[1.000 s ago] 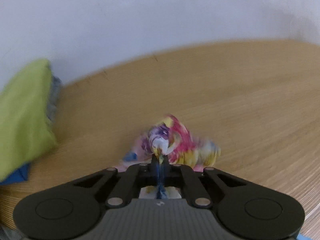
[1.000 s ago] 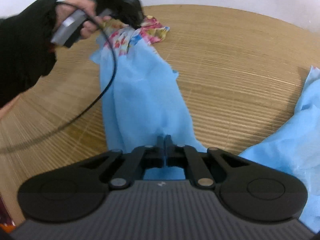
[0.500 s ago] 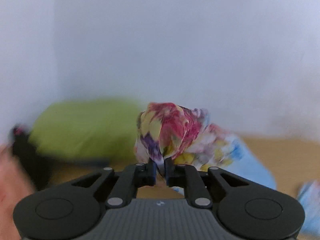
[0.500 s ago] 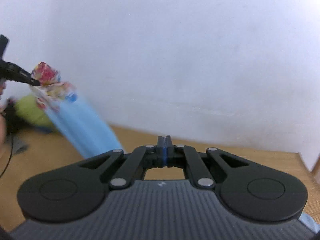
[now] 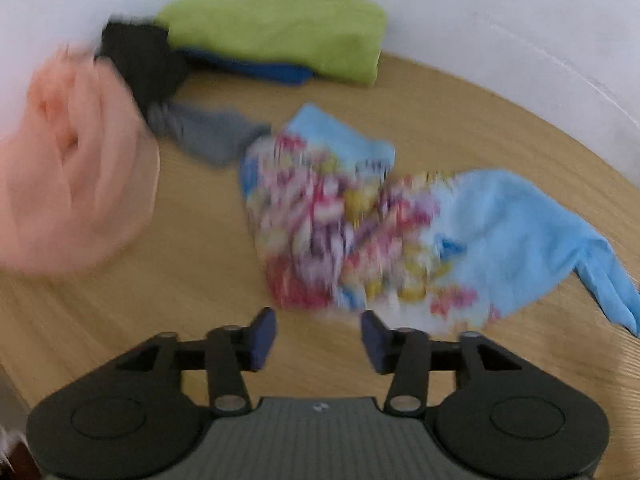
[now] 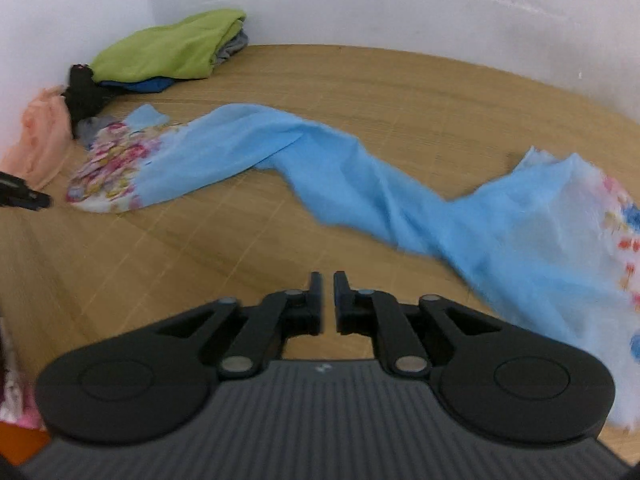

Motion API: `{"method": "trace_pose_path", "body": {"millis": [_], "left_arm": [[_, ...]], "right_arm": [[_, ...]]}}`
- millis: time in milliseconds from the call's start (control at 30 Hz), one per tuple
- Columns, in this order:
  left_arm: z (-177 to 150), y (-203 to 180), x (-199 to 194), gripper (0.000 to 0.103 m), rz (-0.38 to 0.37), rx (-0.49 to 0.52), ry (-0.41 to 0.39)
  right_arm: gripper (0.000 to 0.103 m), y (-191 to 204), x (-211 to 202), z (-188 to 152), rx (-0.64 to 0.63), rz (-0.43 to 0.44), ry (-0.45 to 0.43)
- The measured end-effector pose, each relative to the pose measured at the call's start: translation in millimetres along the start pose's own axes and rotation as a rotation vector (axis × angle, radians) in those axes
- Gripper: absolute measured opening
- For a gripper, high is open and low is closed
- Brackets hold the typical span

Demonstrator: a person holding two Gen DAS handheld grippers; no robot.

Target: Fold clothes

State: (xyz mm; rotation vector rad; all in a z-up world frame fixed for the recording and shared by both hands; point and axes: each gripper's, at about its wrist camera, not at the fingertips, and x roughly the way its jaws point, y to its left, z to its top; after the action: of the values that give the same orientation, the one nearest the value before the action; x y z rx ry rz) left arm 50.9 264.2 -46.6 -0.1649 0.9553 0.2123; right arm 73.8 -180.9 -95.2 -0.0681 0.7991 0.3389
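Observation:
A long light-blue cloth with floral ends [image 6: 340, 168] lies stretched and twisted across the wooden table [image 6: 360, 72]. Its left floral end [image 5: 340, 232] lies just beyond my left gripper [image 5: 319, 342], which is open and empty. My right gripper [image 6: 327, 300] hangs over bare wood near the cloth's middle, its jaws slightly apart and empty. The cloth's right floral end [image 6: 616, 232] lies at the right. The tip of the left gripper [image 6: 24, 198] shows at the left edge of the right wrist view.
A folded green garment [image 6: 168, 46] on a blue one [image 6: 148, 85] sits against the white wall at the back left. A black item [image 6: 82, 96], a grey cloth [image 5: 208, 134] and a peach garment [image 5: 68, 184] lie beside them.
Both grippers held the cloth up in the air and have let go. The cloth now lies spread on the table. Both grippers have lowered and tilted down toward the table.

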Motion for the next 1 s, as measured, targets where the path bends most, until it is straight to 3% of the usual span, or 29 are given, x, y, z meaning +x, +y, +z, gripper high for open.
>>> {"method": "trace_pose_path", "body": {"millis": [67,167,300,433,500,567,633,700,733,767,833,1000], "left_arm": [[22,-10,6,0.066,0.009,0.054,-0.026],[53,-27,34,0.067,0.019,0.149,-0.035],[81,-50,93,0.067,0.025,0.246,0.001],[98,-61,140,0.067,0.01,0.287,0.074],[97,-65,152,0.067,-0.023,0.307,0.09],[96,-66,155,0.074,-0.039,0.323,0.062],[100,-63,159,0.073,-0.051,0.304,0.06],[105,-56,162,0.046,-0.078,0.261,0.05],[108,-54,161,0.012,-0.088,0.25,0.045],[111,-52,160,0.002,-0.098,0.238,0.041],[119,-49,153,0.002,-0.113,0.22,0.006],[146,-44,97,0.002,-0.151,0.183,-0.169]], "right_arm": [[0.05,5,9,15,-0.019,-0.034,-0.027],[0.064,13,29,40,-0.069,-0.043,-0.063],[0.065,35,67,76,-0.145,-0.064,-0.074],[0.065,52,117,110,-0.116,-0.043,-0.039],[0.065,54,144,124,-0.097,0.009,-0.005],[0.065,62,169,129,-0.123,0.055,0.038],[0.065,75,190,130,-0.177,0.057,0.068],[0.062,88,207,131,-0.214,0.057,0.091],[0.044,93,214,130,-0.224,0.065,0.101],[0.006,96,215,132,-0.225,0.073,0.104],[0.004,98,200,140,-0.231,0.068,0.065],[0.004,90,114,167,-0.27,-0.014,-0.185]]}}
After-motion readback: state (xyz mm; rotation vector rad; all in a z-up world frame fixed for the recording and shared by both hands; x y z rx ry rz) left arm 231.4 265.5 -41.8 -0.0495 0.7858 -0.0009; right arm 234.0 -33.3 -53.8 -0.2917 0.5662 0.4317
